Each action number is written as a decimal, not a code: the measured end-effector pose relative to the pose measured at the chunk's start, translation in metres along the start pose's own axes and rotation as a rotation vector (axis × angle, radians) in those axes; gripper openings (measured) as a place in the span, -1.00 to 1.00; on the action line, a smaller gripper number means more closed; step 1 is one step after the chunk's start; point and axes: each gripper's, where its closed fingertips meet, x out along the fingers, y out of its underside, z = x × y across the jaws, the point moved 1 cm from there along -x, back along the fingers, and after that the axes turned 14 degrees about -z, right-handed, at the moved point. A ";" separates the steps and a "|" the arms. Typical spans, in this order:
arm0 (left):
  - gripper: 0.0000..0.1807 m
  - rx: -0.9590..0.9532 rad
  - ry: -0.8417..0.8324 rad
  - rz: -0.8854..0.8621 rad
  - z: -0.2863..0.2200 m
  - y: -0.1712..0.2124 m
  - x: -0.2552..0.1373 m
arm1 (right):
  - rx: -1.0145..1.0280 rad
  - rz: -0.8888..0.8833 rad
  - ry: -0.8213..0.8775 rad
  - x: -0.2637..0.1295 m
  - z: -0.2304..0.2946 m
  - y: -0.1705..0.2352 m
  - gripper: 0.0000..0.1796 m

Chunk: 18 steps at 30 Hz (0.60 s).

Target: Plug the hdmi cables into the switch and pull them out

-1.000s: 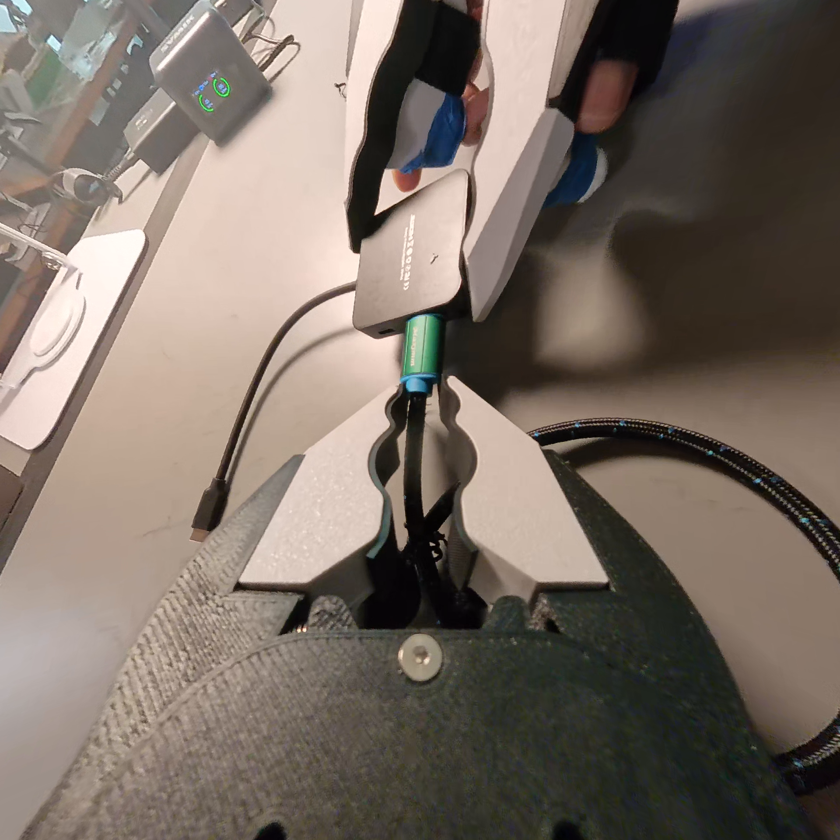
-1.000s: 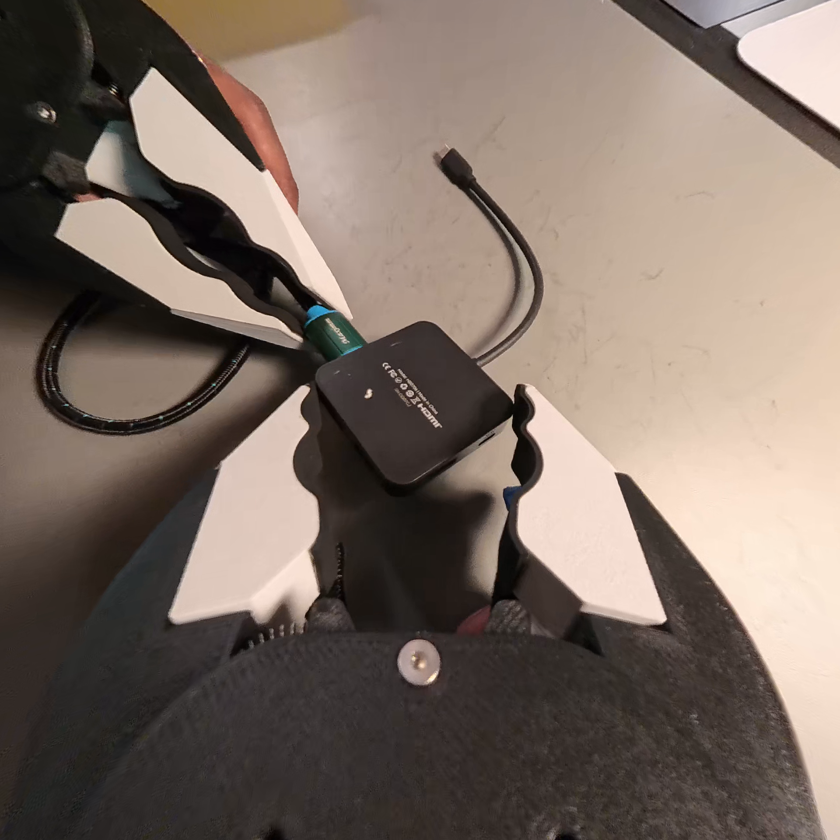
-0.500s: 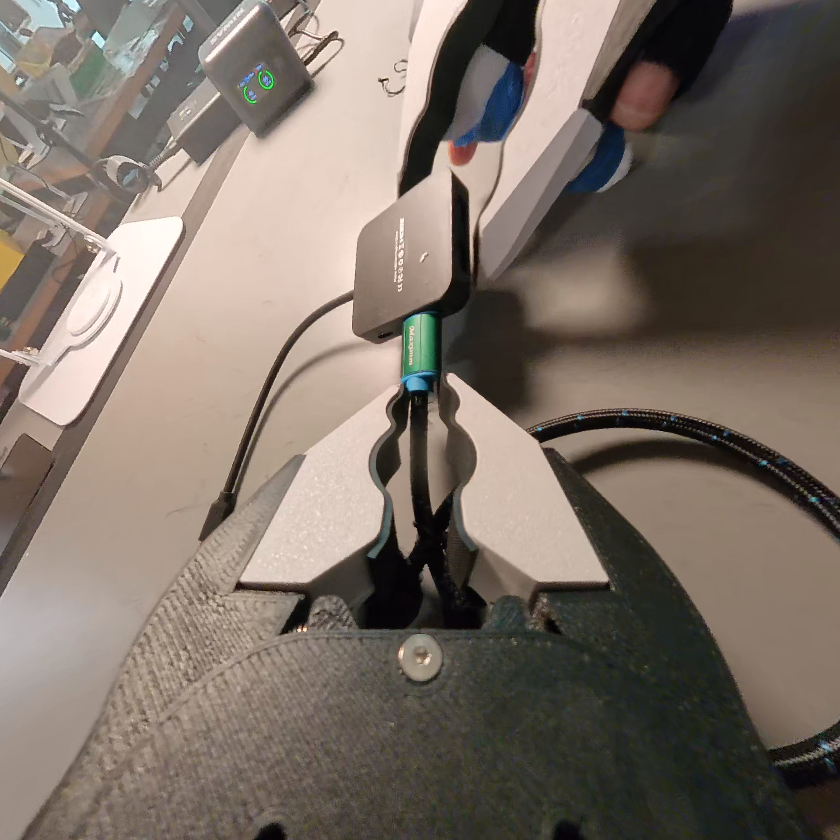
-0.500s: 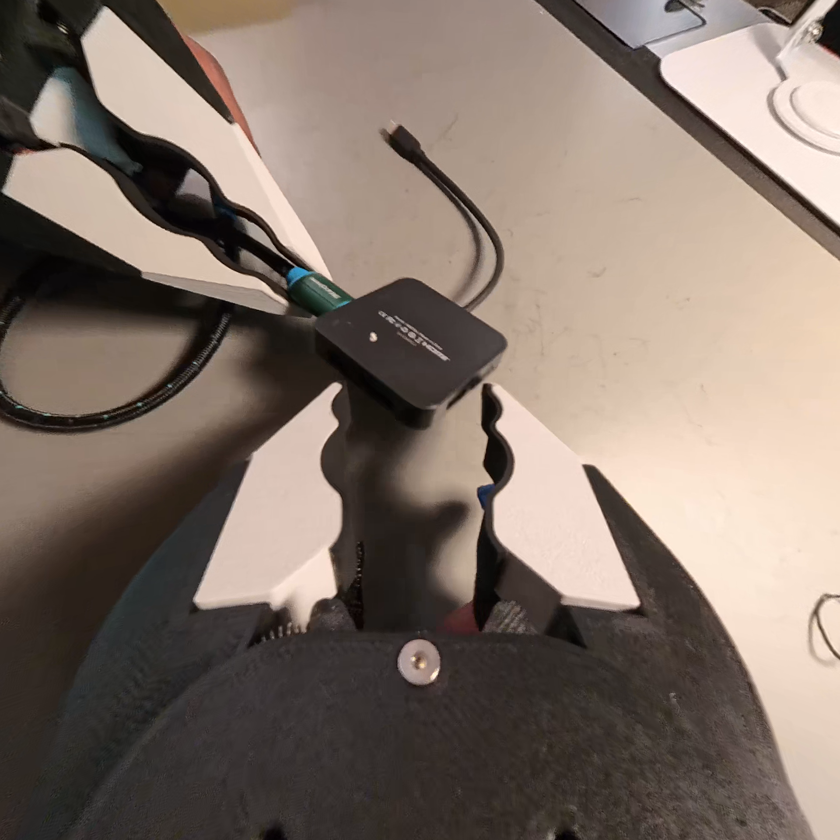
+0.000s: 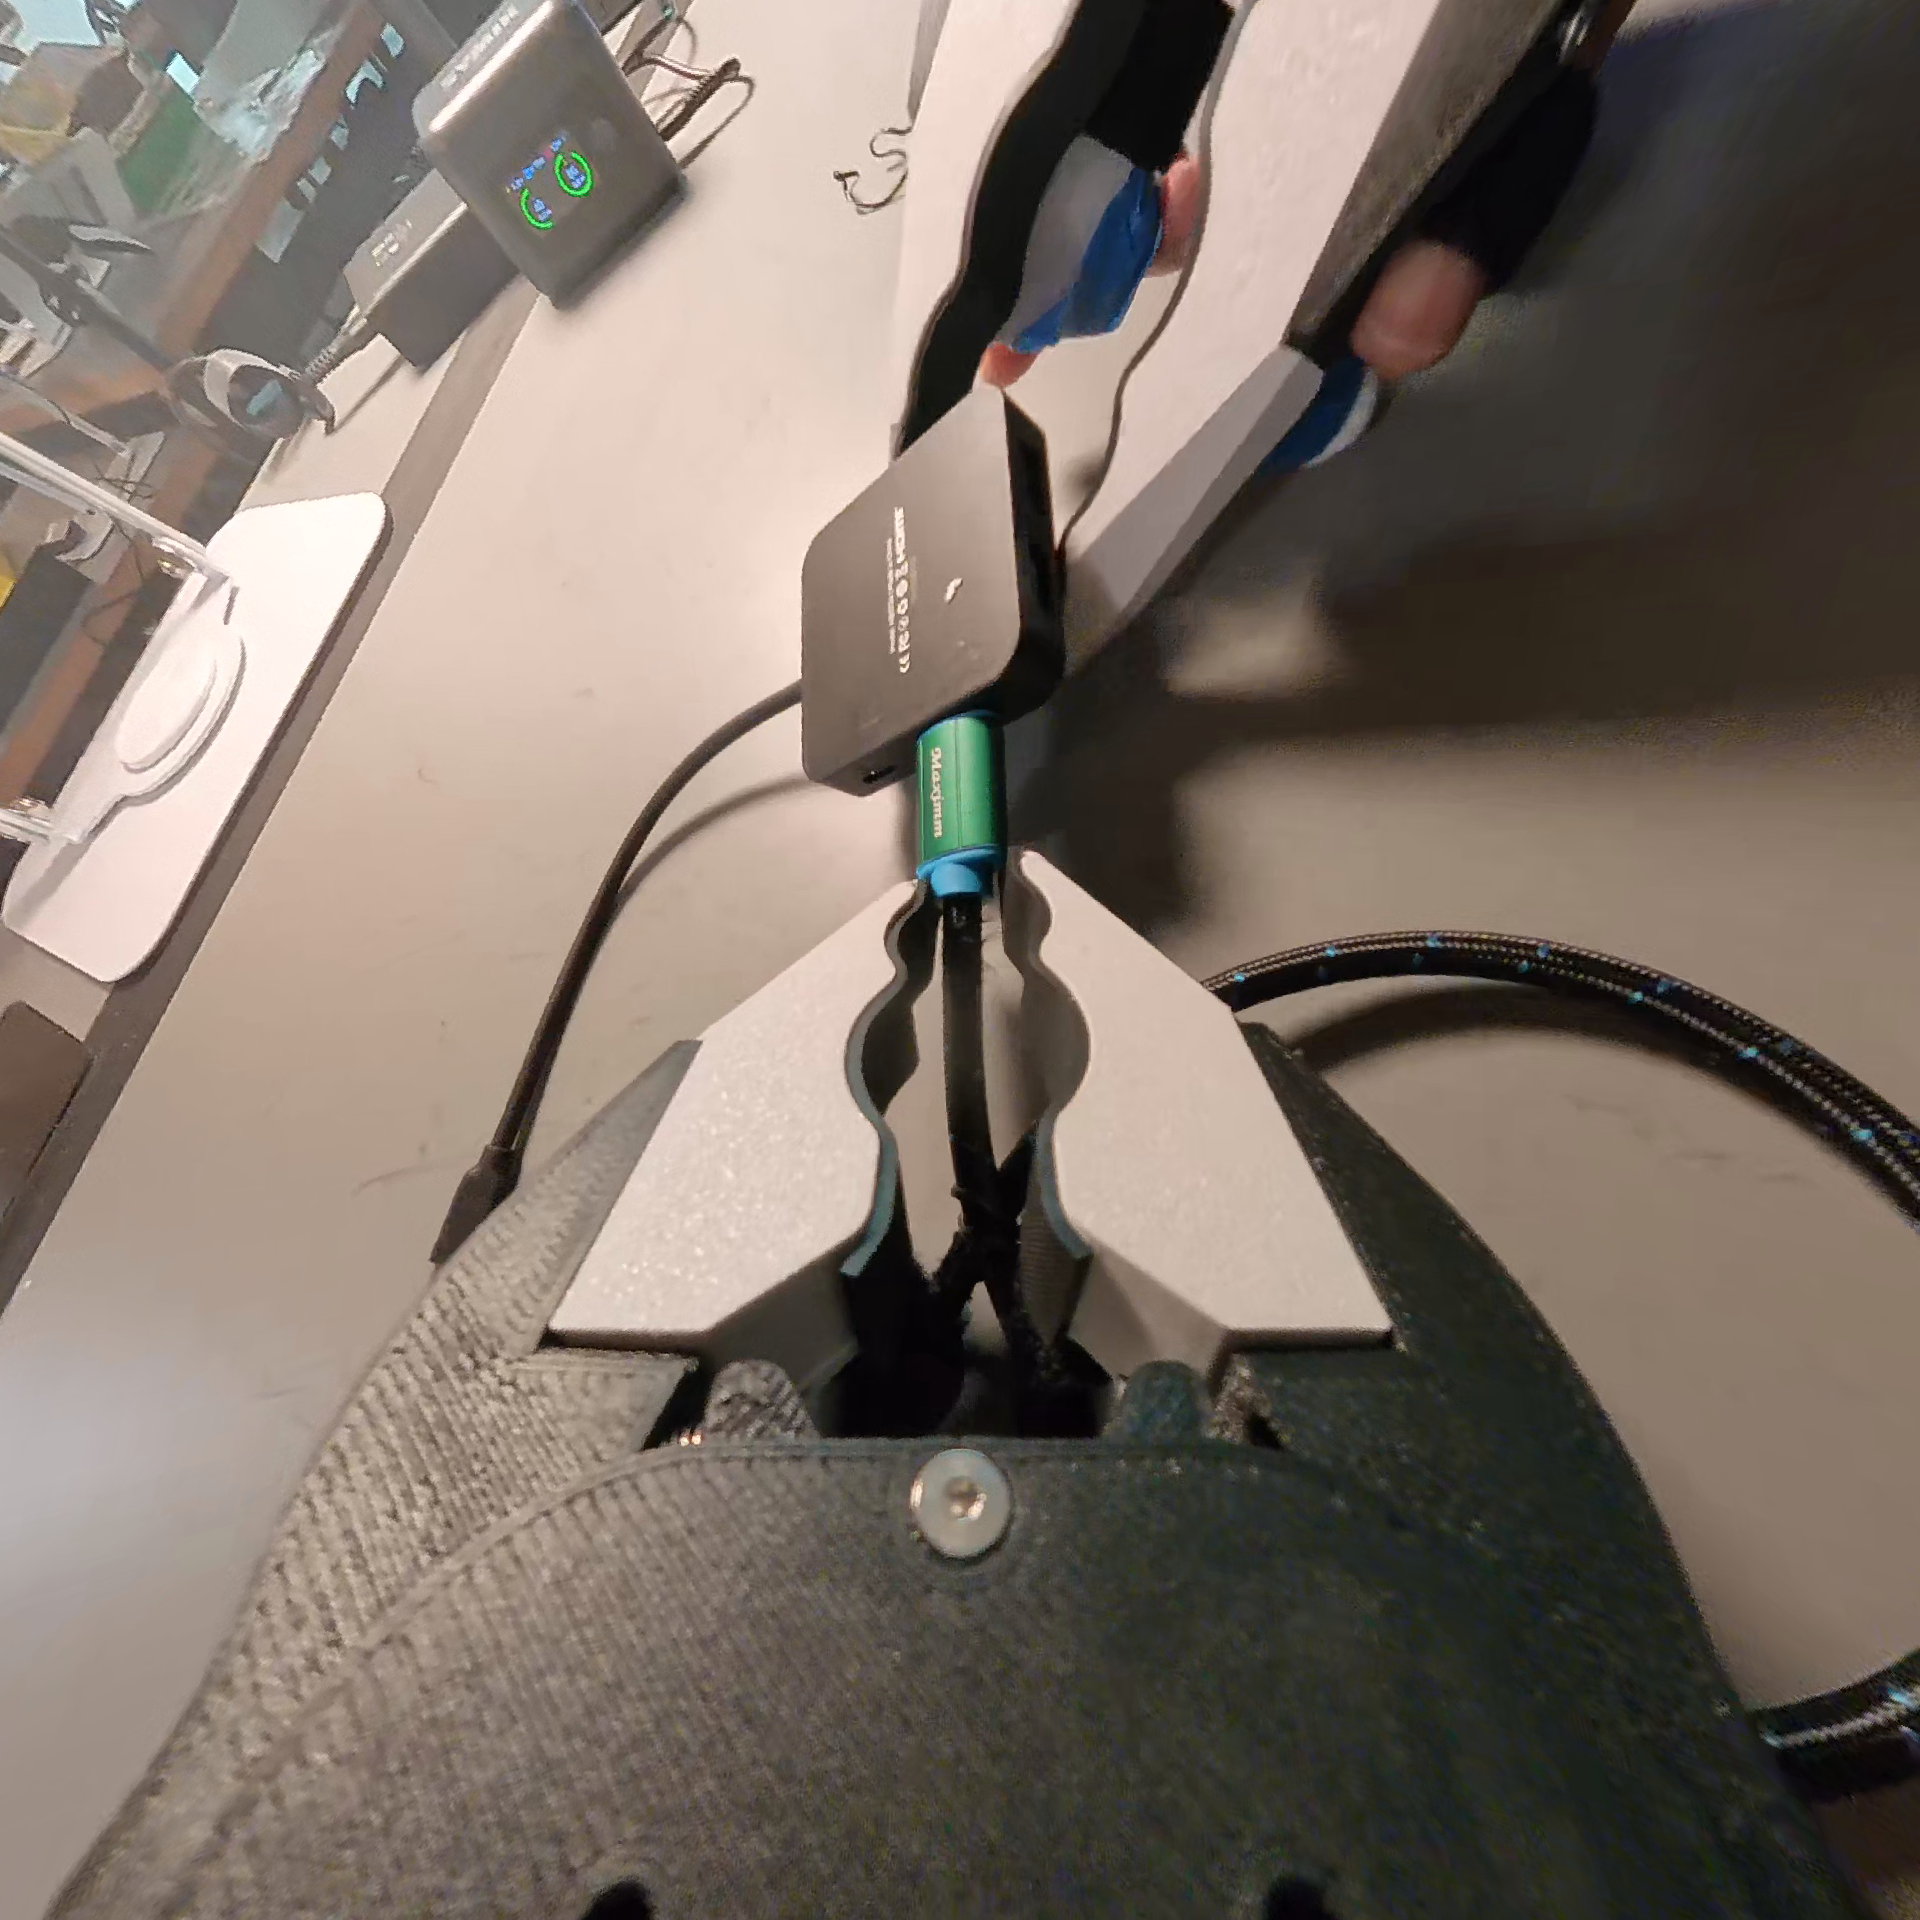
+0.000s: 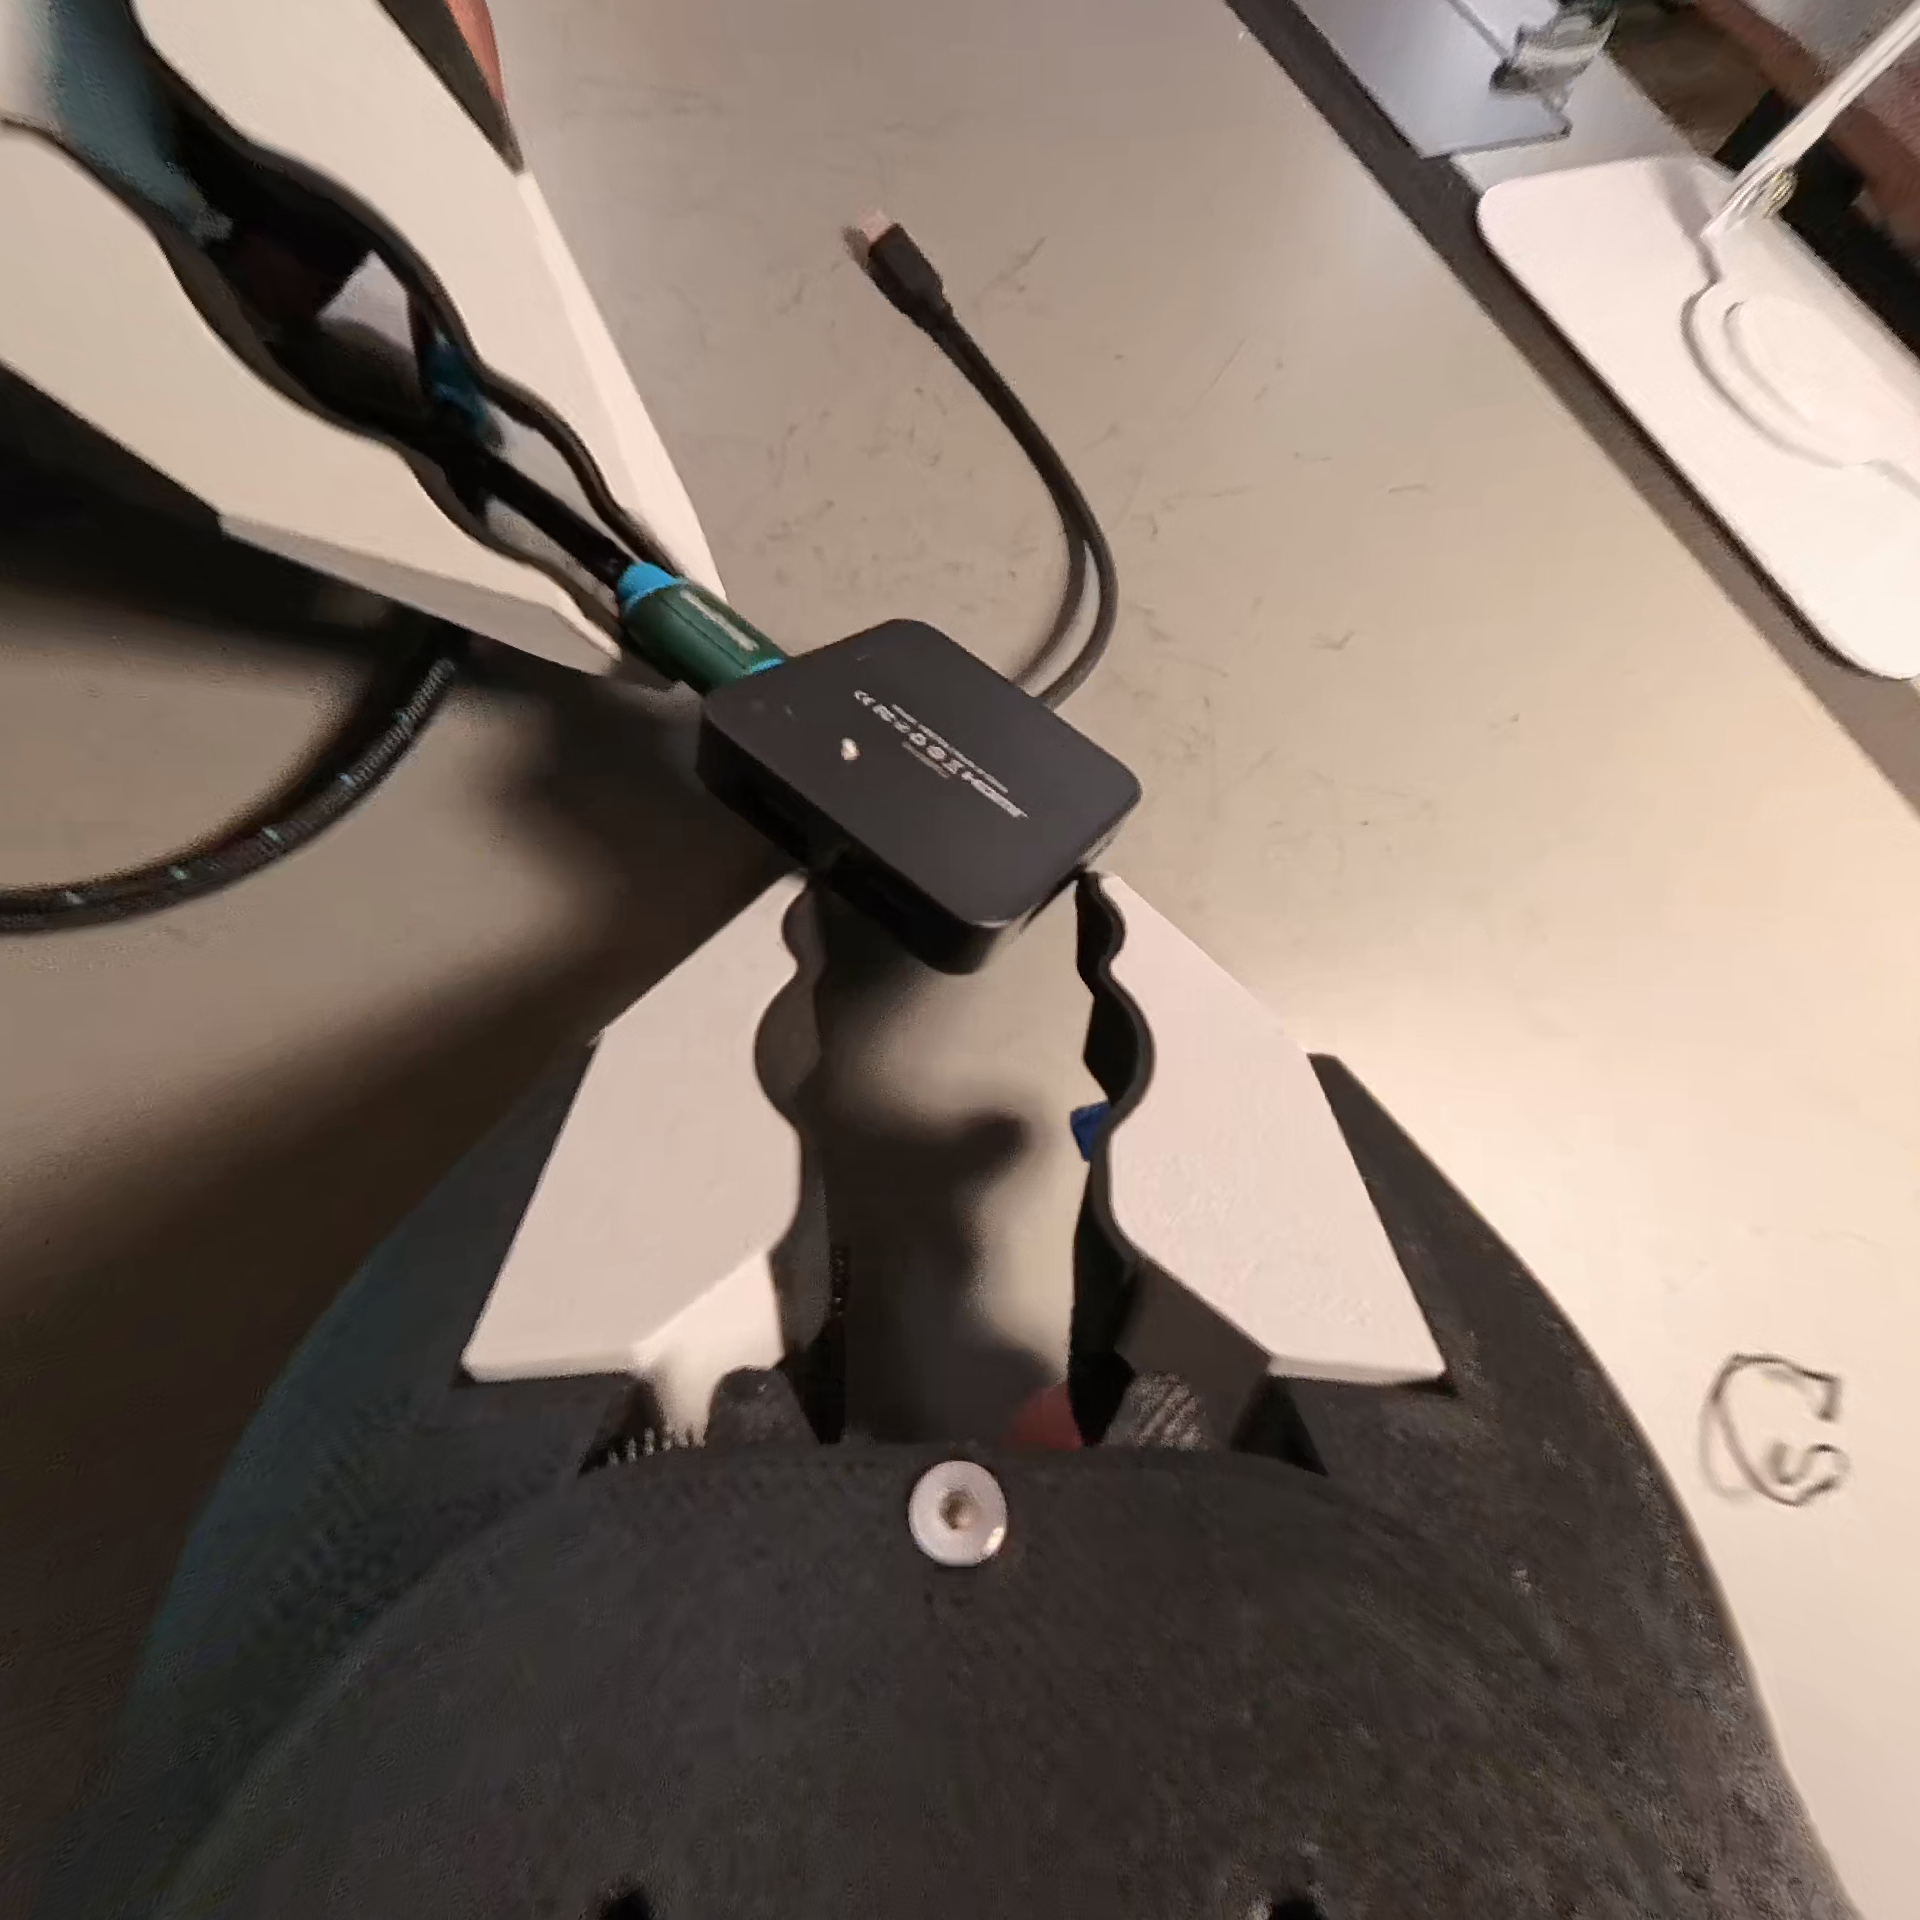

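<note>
**A:** What do you have on the left wrist view?

**B:** My left gripper (image 5: 961, 894) is pinched narrow on the HDMI cable (image 5: 964, 1013), just behind its blue collar. The green plug (image 5: 958, 795) sits right past my fingertips, near the middle of the frame, and goes into the near edge of the black switch (image 5: 925, 603). I can't tell how deep it is seated. The braided length of the cable loops off to the right of the frame and back under the gripper body.

**A:** And the switch itself?

**B:** On the right wrist view it sits in the centre of the frame, tilted, its near corner between the tips of my right gripper (image 6: 940, 888). The fingers (image 6: 1195, 1039) stand about as wide as that corner. I can't tell whether they actually bear on it or only bracket it. Whether the switch is off the table (image 6: 1403, 831) I can't say either; a shadow lies beneath it.

**A:** Anything else attached?

**B:** A thin black lead (image 6: 1049, 457) leaves the far side of the switch and runs toward the upper middle of the frame, ending in a small loose connector (image 6: 894, 249) lying on the table.

**A:** Surroundings?

**B:** Upper left of the left wrist view, a grey power unit (image 5: 545, 145) with lit green rings on its screen. Left edge, a white stand base (image 5: 197, 717). In the lower right of the right wrist view a small bent wire (image 6: 1771, 1439) lies on the table.
</note>
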 end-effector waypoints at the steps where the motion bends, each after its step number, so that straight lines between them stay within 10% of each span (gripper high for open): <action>1: -0.85 -0.024 0.001 -0.008 0.001 -0.001 -0.001 | -0.040 0.000 0.017 -0.001 -0.004 0.000 -0.44; 10: -0.85 -0.124 0.093 -0.081 -0.003 -0.010 -0.008 | -0.666 -0.106 0.124 0.002 -0.003 -0.020 -0.23; 18: -0.69 -0.192 0.059 -0.357 0.022 -0.043 -0.031 | -0.861 -0.209 0.209 -0.014 -0.002 -0.045 -0.76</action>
